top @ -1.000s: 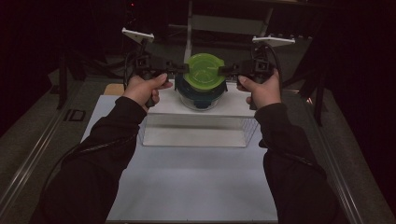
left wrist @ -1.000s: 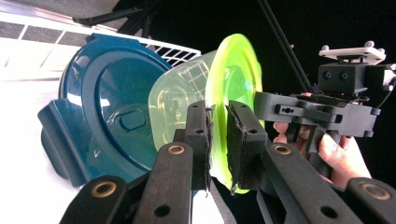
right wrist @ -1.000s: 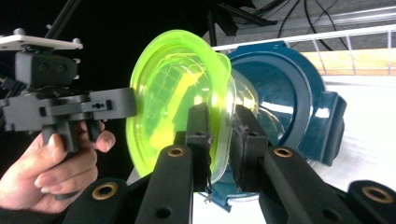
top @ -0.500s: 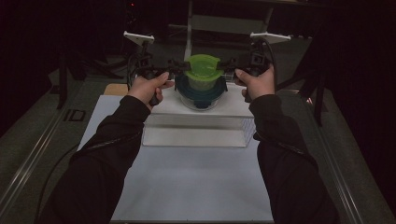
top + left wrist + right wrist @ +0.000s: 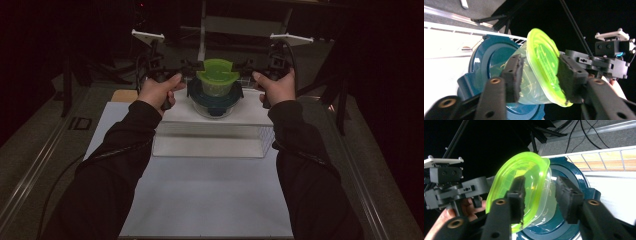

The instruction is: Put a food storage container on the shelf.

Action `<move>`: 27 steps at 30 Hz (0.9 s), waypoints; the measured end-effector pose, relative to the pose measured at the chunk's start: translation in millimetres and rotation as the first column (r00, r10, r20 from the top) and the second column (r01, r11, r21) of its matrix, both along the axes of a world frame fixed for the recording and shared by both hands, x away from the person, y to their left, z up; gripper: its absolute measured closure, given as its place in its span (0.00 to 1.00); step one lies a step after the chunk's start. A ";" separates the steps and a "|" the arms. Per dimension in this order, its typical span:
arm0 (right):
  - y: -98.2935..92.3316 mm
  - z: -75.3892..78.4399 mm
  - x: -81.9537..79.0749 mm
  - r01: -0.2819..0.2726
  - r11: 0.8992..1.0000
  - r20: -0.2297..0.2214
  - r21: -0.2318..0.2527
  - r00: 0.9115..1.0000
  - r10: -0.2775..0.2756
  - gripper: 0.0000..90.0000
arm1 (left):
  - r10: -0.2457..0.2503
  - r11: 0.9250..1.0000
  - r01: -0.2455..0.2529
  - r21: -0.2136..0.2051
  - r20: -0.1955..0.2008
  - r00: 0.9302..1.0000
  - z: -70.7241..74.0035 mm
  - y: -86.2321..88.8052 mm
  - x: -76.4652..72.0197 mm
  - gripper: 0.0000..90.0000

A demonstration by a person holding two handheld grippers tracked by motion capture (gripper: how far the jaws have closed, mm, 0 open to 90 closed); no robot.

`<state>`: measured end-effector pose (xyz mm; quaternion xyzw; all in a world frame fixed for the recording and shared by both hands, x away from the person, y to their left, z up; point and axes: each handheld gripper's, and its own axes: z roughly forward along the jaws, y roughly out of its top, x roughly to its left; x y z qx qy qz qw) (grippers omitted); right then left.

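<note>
On the raised white platform [image 5: 220, 116] at the far middle of the surface [image 5: 210, 195] sits a clear bowl with a dark teal lid [image 5: 216, 95], and on top of that lid stands a small clear container with a lime green lid [image 5: 217, 76]. The small container sits upright in the high view, centred on the teal lid, between the two hands.

Left tongs [image 5: 192, 70] come in level from the left, held by the left hand [image 5: 157, 91]. In the left gripper view the left tongs [image 5: 539, 75] straddle the small container [image 5: 536, 75]: one pad is at the clear cup body, the other at the green lid face [image 5: 544, 57]. The jaws have just been opening, half wide now, container between them. The cup-side pad looks to be touching or just beside the wall; I cannot tell if it presses.

Right tongs [image 5: 247, 70] come in level from the right, held by the right hand [image 5: 277, 87]. In the right gripper view the right tongs [image 5: 540, 197] also straddle the same container [image 5: 536, 202]: one pad is over the green lid [image 5: 519, 172], the other is on the cup side with a visible gap. The jaws have just been opening, half wide, no clear pinch.

The teal lid [image 5: 489, 62] shows behind the container in both gripper views. Each gripper view also shows the other hand's tongs farther off. Both sleeves are dark. A clear rack [image 5: 212, 142] sits under the platform.
</note>
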<state>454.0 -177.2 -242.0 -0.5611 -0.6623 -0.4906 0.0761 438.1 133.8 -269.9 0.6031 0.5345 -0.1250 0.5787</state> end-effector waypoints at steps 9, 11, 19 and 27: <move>-11.6 7.2 -19.2 -0.053 0.999 0.090 0.002 0.995 0.052 0.36 | -0.034 0.999 0.035 -0.002 0.114 0.993 4.7 15.5 -22.1 0.39; -14.6 6.4 -28.3 -0.073 0.997 0.114 0.016 0.991 0.071 0.32 | -0.085 0.996 0.088 -0.007 0.159 0.984 3.3 15.7 -30.0 0.34; -13.5 -1.5 -46.9 -0.117 0.993 0.173 -0.023 0.978 0.119 0.27 | -0.155 0.988 0.152 0.032 0.265 0.952 -7.1 13.0 -58.5 0.09; -19.8 -22.7 -74.2 -0.120 0.989 0.232 -0.088 0.963 0.138 0.28 | -0.169 0.982 0.124 0.144 0.370 0.914 -25.5 12.6 -90.9 0.00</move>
